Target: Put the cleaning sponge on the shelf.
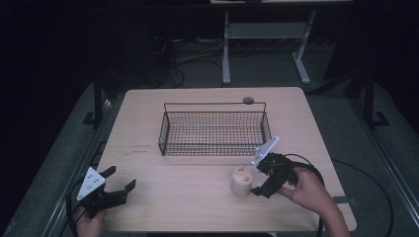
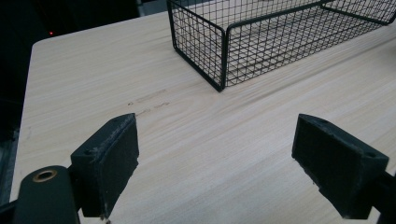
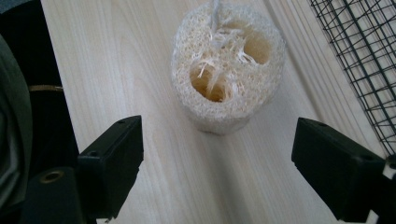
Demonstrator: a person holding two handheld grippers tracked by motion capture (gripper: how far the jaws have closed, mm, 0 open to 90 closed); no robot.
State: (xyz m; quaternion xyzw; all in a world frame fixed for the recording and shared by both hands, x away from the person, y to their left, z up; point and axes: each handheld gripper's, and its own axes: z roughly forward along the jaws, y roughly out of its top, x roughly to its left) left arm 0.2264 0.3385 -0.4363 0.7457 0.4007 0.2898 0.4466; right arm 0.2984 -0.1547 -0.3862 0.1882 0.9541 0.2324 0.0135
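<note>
Two faint printed marks (image 2: 148, 99) on table (image 1: 197, 197), probably illegible; loofah (image 3: 228, 65) before spread right gripper (image 3: 233, 172)

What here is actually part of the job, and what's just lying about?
In the job:
loofah, standing on the table
right hand-held gripper, open, beside the loofah
wire basket, likely the loofah's target

Lying about:
left hand-held gripper, open, idle
round disc behind the basket
</note>
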